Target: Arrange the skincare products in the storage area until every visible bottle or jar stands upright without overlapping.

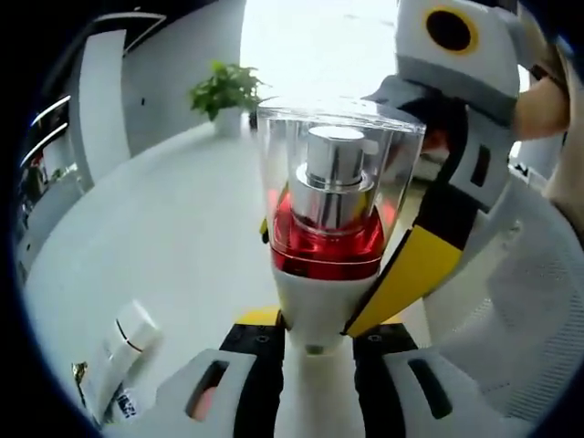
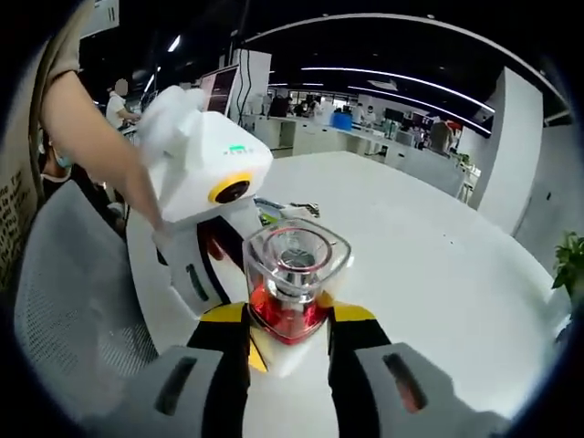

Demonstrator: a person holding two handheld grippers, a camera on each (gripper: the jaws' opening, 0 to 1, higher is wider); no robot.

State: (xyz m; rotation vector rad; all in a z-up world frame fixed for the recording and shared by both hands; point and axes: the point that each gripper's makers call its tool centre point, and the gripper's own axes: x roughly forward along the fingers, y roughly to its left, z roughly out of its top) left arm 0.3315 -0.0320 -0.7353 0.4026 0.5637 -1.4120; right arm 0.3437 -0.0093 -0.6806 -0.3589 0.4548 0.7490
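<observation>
Both tools are clamping one skincare bottle [image 1: 328, 228] between them: the left tool [image 1: 315, 342] is pinching its white base, and the right tool [image 2: 287, 328] is gripping it at the red band from the other side. Its clear cap over a silver pump is pointing away from the left tool, above the white tabletop [image 1: 164, 228]. A small white tube [image 1: 123, 351] is lying on the tabletop nearby, with a potted plant [image 1: 228, 91] well beyond.
</observation>
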